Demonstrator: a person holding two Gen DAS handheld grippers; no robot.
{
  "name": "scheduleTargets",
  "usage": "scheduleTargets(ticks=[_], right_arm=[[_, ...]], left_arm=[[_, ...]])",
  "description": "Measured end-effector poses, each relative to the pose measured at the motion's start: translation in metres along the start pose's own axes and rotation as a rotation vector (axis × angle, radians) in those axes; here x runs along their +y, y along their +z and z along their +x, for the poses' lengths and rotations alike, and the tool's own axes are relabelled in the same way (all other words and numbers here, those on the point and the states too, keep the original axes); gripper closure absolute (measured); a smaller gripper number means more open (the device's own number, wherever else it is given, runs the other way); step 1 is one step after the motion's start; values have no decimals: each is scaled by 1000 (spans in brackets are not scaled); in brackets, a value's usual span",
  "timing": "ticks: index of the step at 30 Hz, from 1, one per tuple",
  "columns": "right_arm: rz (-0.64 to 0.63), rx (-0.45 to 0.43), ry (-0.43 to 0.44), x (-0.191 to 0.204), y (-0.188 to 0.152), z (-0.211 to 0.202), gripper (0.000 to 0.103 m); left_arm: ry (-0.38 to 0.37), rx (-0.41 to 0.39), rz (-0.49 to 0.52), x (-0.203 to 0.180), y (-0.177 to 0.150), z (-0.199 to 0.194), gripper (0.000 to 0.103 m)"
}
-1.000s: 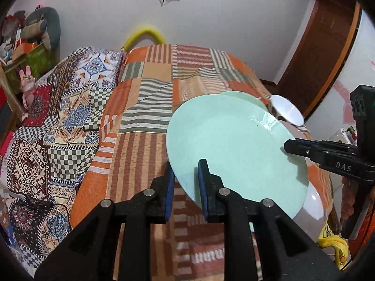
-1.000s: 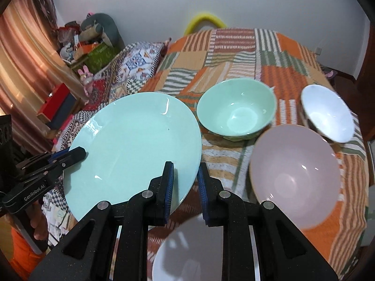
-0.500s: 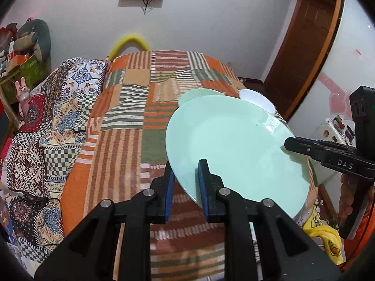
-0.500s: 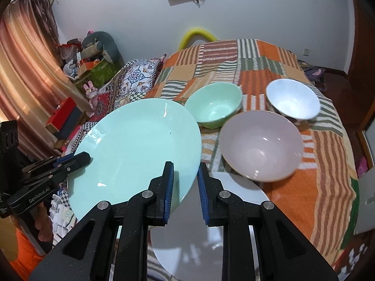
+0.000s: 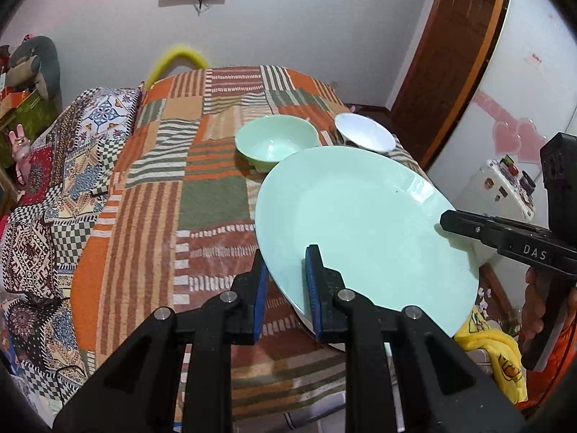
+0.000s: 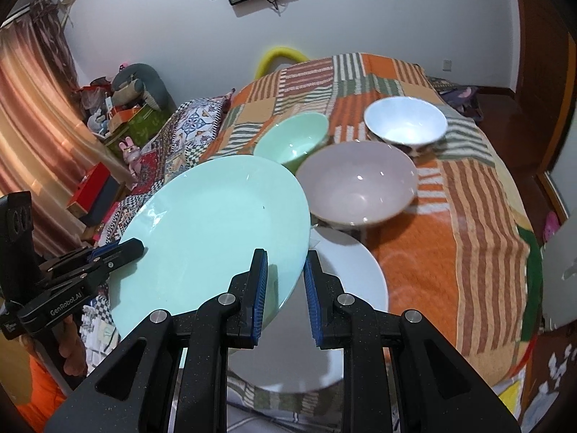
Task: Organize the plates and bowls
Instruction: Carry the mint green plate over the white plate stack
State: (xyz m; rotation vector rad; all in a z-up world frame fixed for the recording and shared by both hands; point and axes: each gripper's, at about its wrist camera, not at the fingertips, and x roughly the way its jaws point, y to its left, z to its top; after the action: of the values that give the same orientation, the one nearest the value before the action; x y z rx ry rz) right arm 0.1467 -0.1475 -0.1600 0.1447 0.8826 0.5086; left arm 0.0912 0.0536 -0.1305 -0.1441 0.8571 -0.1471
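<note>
Plates and bowls are being sorted on a patchwork-covered bed point(image 6: 479, 223), and the mint-green plate point(image 6: 216, 223) is seen held clear of the bedding between both tools. The left gripper point(image 5: 286, 281) is clamped on the plate's near-left rim, while the right gripper point(image 6: 285, 281) is clamped on the opposite rim; in each case the jaws are drawn together with the rim between them. The plate is tilted, its raised face turned toward both cameras. A white plate point(image 6: 346, 288) lies flat on the bed directly beneath the right-hand rim, and it is judged to be the likely stacking spot. The pink bowl point(image 6: 357, 184), green bowl point(image 6: 294, 137) and white bowl point(image 6: 404, 121) are set farther back, well clear of the lowering path.
</note>
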Motion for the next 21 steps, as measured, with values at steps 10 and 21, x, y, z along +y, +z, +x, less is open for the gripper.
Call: scheduleTargets(ticks=[10,21], right_arm=[[76,28,5,-21,-27,-4,84],[117,77,-14,-36,-46,5,84]], left_arm=[[-22,75,10,-13,-18,19,82],[-32,152,12,-21,-33,43,82]])
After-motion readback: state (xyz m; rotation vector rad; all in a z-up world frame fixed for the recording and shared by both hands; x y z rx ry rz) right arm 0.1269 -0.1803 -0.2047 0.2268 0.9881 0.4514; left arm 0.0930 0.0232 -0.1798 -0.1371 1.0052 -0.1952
